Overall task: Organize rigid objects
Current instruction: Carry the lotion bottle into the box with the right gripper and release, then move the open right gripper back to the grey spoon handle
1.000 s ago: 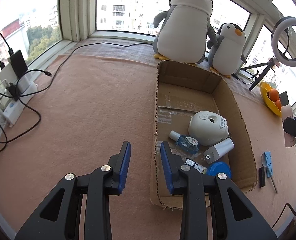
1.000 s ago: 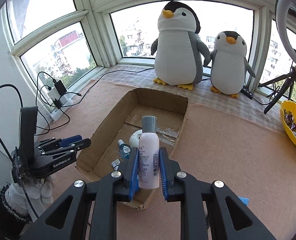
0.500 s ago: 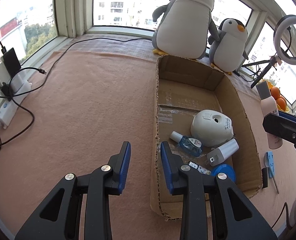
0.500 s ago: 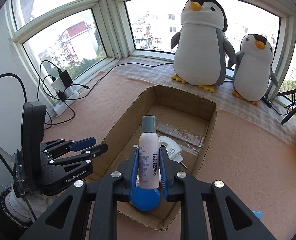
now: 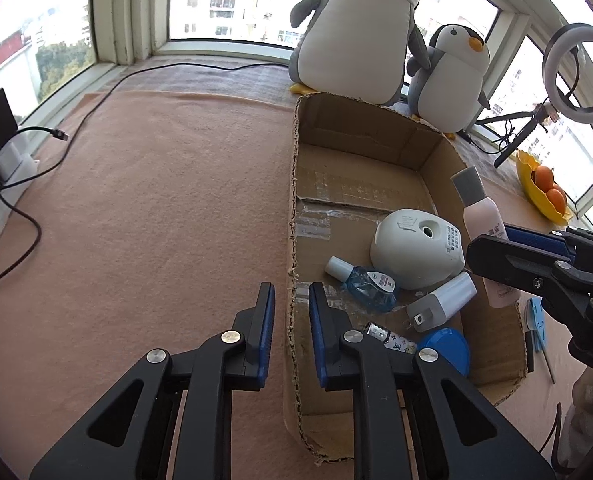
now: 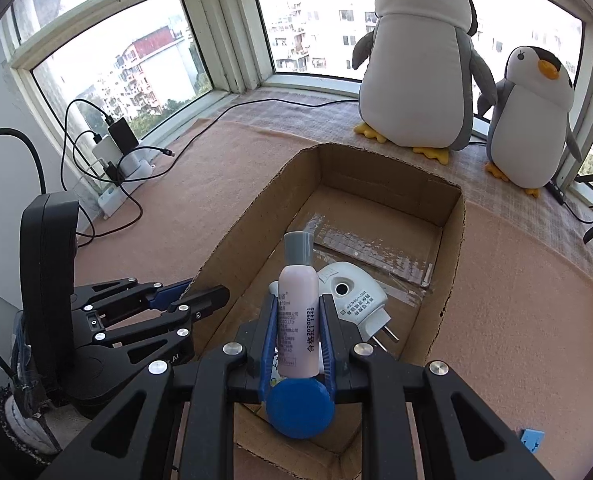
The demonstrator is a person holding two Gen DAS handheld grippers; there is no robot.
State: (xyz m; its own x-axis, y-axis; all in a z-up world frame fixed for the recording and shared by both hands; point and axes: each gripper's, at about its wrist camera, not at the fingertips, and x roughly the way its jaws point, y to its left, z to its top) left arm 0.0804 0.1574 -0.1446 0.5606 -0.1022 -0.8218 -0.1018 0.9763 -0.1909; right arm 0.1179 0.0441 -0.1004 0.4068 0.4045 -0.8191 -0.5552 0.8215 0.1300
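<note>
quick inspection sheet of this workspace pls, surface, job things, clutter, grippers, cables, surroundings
surface: pink mat, nothing seen spilled.
job's things: box holds white plug-in device, blue bottle, adapter, blue lid; pink bottle upright over the box.
clutter: small tools right of the box.
grippers: right gripper shut on the pink bottle; left gripper open, straddling the box wall.
cables: black cable across the mat, power strip.
surroundings: penguins, ring light, fruit bowl.

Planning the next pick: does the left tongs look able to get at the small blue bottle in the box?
Probably yes: the left tongs are open and empty, straddling the cardboard box wall, with the small blue bottle uncovered just beyond.
</note>
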